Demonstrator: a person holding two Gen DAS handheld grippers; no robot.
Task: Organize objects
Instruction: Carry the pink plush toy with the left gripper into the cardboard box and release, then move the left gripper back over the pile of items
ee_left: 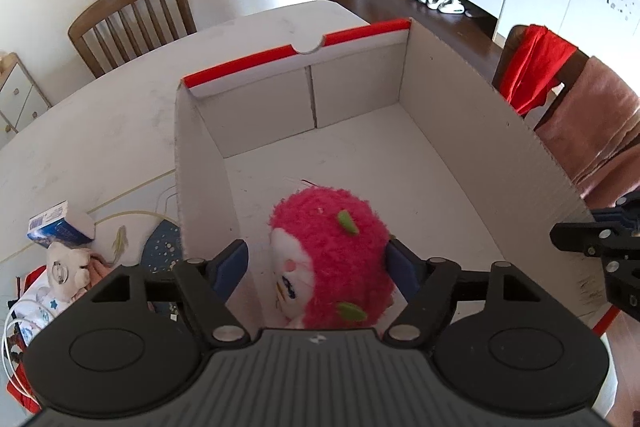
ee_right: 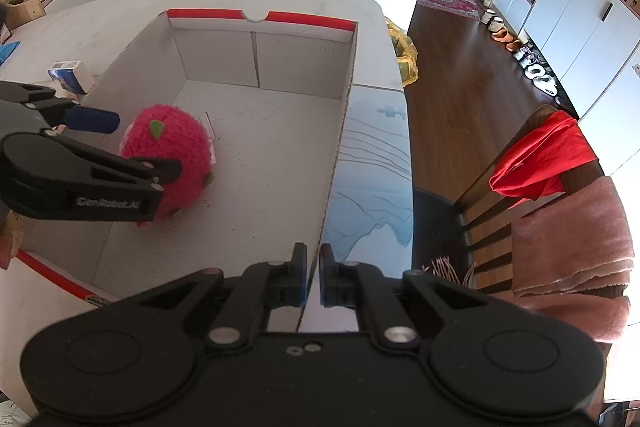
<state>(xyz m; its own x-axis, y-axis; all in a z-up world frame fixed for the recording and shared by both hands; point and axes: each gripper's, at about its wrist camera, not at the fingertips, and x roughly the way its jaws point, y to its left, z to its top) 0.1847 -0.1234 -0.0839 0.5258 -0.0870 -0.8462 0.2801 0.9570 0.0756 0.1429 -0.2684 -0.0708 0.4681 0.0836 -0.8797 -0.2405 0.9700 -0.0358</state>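
A fluffy pink plush toy [ee_left: 332, 251] with green tufts and a white face lies on the floor of an open cardboard box [ee_left: 460, 115], near its left wall. My left gripper [ee_left: 320, 263] is open, one finger on each side of the plush; the left finger seems apart from it. The plush [ee_right: 168, 147] and left gripper [ee_right: 132, 143] also show in the right wrist view. My right gripper [ee_right: 314, 277] is shut on the box's right wall [ee_right: 340, 147] at its near end. It shows at the right edge of the left wrist view [ee_left: 600, 247].
The box sits on a white table [ee_left: 100, 131]. Left of the box lie a small blue-and-white carton [ee_left: 60, 225], a pale soft toy [ee_left: 68, 269] and cables. Wooden chairs [ee_left: 132, 15] stand around; one at the right [ee_right: 560, 195] carries red and pink cloths.
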